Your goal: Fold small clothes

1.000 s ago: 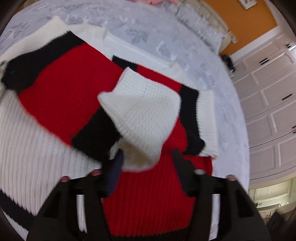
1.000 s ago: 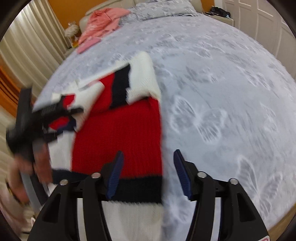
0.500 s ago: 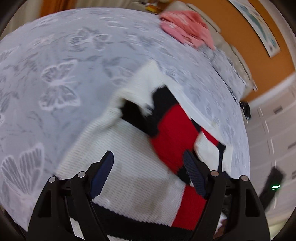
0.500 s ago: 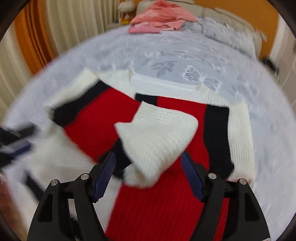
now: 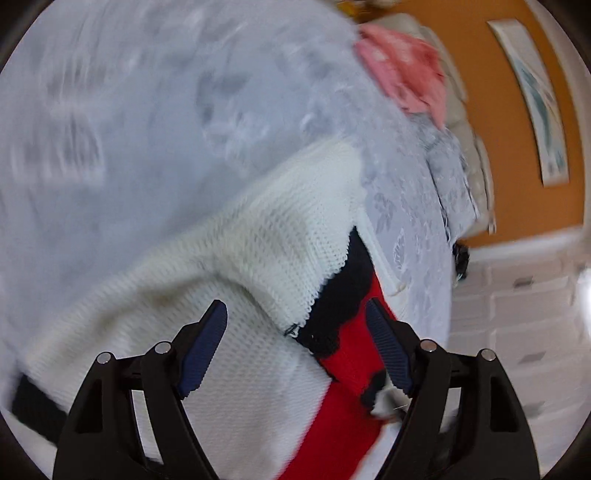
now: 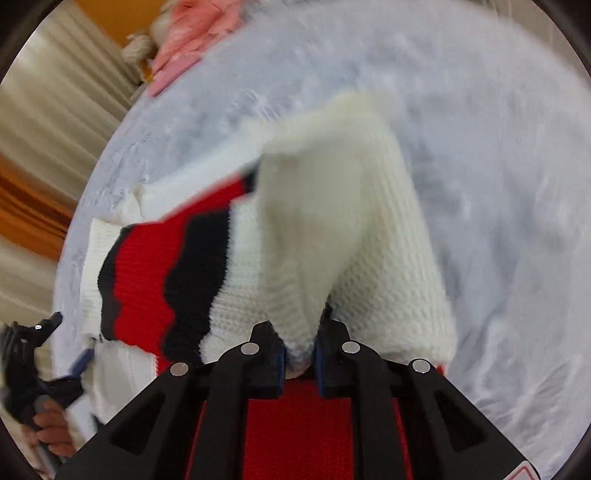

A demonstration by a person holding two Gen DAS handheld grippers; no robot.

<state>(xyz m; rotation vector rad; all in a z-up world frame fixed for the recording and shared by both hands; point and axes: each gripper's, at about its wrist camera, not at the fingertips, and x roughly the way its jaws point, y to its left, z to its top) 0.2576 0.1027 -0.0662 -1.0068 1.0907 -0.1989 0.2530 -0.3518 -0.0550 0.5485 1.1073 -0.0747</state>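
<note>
A small knitted sweater (image 5: pixel 266 258) in white, red and black lies on a pale grey bed cover (image 5: pixel 129 122). My left gripper (image 5: pixel 295 332) is open just above the sweater's white part, holding nothing. My right gripper (image 6: pixel 299 354) is shut on a white knitted sleeve (image 6: pixel 317 236) of the sweater and lifts it off the red body (image 6: pixel 147 258). The left gripper also shows at the left edge of the right wrist view (image 6: pixel 40 365), held by a hand.
Pink clothes (image 5: pixel 406 70) lie at the far end of the bed, also in the right wrist view (image 6: pixel 192 33). An orange wall (image 5: pixel 491 122) and white cupboard doors (image 5: pixel 524 302) stand to the right. Curtains (image 6: pixel 55 122) hang at the left.
My right gripper has shut on the white sleeve and raised it. My left gripper has moved lower and closer to the sweater's white part, still open.
</note>
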